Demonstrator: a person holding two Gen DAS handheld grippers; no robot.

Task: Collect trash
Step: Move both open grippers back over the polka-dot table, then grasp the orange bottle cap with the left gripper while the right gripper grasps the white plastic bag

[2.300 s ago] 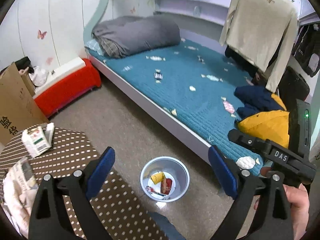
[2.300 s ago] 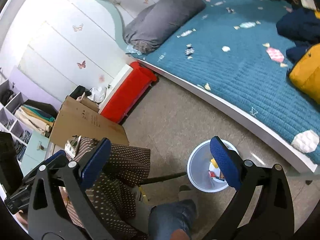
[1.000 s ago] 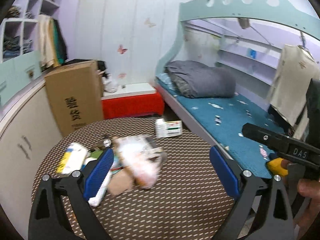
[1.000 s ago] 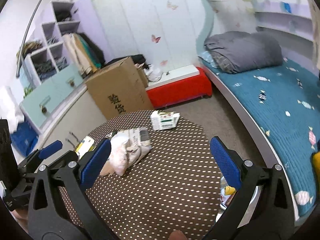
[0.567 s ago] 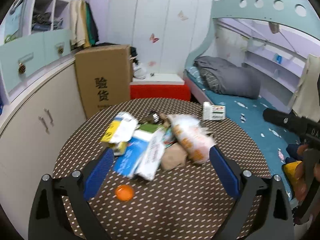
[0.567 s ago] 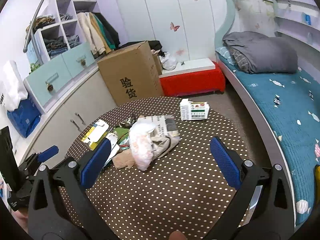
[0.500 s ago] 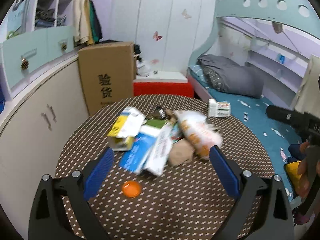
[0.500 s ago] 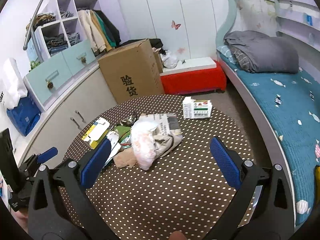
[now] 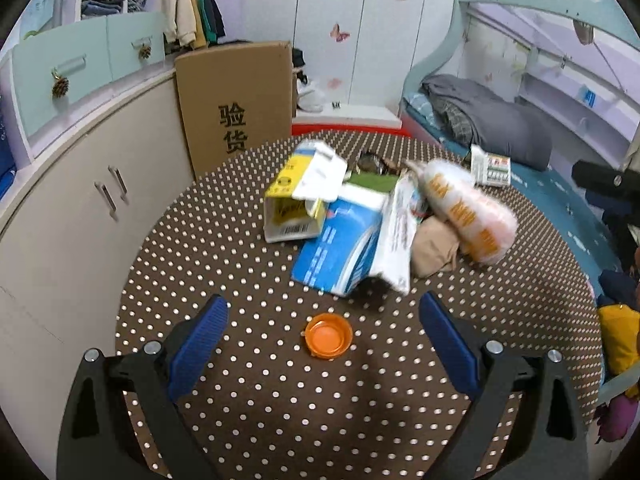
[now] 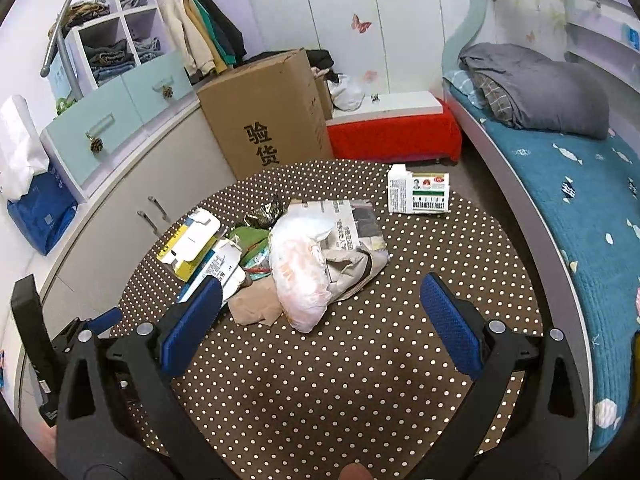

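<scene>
Right now both sets of jaws are wide open and hold nothing. Just ahead of the left gripper (image 9: 323,322) sits an orange cap (image 9: 328,335); the trash pile (image 10: 280,256) lies farther back on the dotted surface (image 10: 360,380). That small cap could slip away if pinched badly.

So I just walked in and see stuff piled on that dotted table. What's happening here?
A person is clearing trash with a pair of hand-held tongs. Both the left tongs and the right tongs are open and hold nothing. They hover over the polka-dot table, facing a heap of litter: a yellow and white box, a blue and white carton, a pink plastic bag and a crumpled newspaper. An orange cap lies alone, right between the left tongs' fingers. Nothing is picked up yet.
</scene>
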